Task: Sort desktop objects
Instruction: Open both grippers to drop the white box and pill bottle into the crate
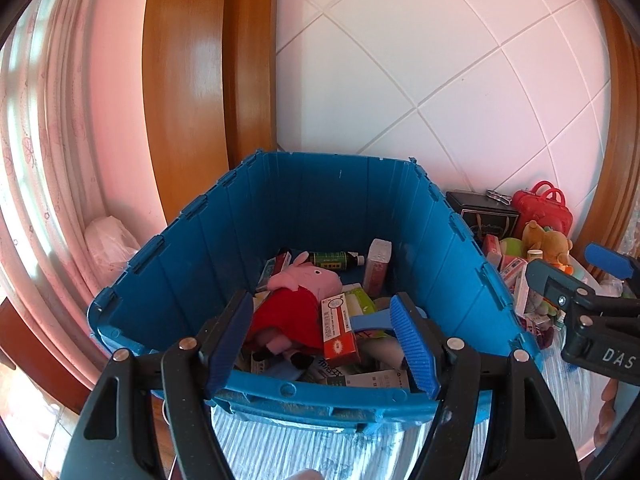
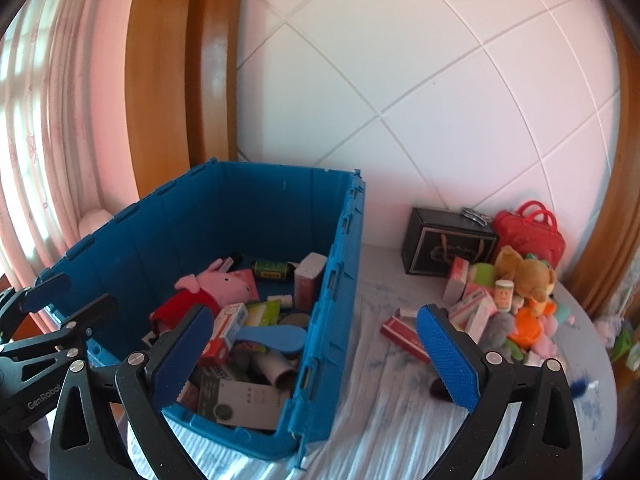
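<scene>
Nearest, the left gripper (image 1: pixel 324 344) has its tongs wide apart with nothing in them, just over the near rim of the blue box (image 2: pixel 320 320). The right gripper (image 2: pixel 316 356) is spread very wide and empty too, straddling the box's right wall. Both look ready to fetch more. Inside the box lie a pink pig toy (image 1: pixel 304 280), a red and white carton (image 1: pixel 338 330) and a blue brush (image 2: pixel 272 336), already put away. Farther right, on the table (image 2: pixel 384 400), a pile waits: a teddy bear (image 2: pixel 528 276), small boxes, a black box (image 2: pixel 444 244) and a red bag (image 2: pixel 532 232) by the wall.
</scene>
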The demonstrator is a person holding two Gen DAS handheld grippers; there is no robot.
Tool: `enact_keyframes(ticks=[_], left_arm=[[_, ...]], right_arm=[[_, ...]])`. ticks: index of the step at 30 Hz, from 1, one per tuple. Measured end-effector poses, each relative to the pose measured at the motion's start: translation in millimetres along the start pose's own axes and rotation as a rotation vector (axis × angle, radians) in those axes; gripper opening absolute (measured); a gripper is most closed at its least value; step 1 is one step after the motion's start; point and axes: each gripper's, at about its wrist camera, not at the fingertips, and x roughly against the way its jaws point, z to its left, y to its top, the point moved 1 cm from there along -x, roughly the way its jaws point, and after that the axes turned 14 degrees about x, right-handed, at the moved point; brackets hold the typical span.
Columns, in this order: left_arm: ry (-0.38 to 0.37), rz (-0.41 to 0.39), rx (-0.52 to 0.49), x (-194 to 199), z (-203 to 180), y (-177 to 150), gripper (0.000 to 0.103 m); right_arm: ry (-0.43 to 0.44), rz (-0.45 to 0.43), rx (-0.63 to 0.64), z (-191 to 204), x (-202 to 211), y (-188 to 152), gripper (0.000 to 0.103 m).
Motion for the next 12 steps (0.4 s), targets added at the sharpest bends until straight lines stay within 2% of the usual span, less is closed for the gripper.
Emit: enact_keyframes(ticks=[12], left_arm=[[-0.016, -0.032, -0.022, 18, -11, -5, 0.070]], right_arm=[[-0.023, 0.016, -0.043, -16, 13, -18, 0.103]])
